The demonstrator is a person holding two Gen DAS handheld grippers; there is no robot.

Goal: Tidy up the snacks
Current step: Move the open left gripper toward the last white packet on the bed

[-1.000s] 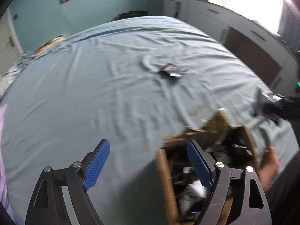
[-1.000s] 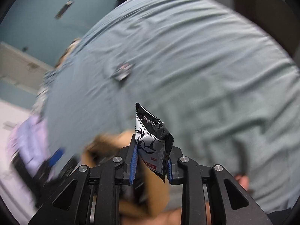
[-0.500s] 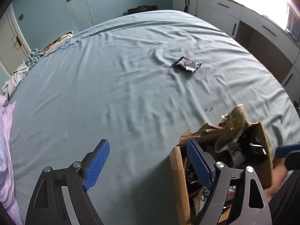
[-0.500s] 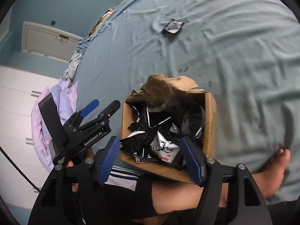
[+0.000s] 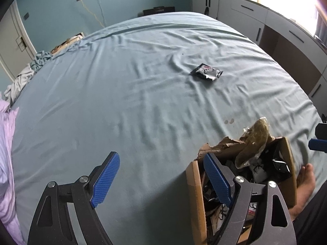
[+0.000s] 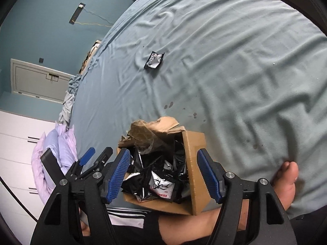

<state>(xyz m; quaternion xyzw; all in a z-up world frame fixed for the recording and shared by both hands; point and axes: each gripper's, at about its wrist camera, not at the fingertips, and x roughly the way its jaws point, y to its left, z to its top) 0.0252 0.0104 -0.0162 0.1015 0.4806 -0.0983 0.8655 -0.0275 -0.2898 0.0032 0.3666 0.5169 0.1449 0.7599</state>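
Bedsheet [image 6: 235, 71] bears cardboard box [image 6: 194, 163] of snack packets [image 6: 161, 185]; both tongs released.

The left tool [image 5: 161, 175] hangs with its blue pads spread wide and nothing between them, over a blue-grey bed [image 5: 122, 102]. Its right pad overlaps the near corner of a torn cardboard box [image 5: 194, 194] filled with dark snack packets. Well beyond the box, one snack packet [image 5: 206, 74] lies flat on the sheet. Just right of the box shows a bare foot [image 5: 304, 185].
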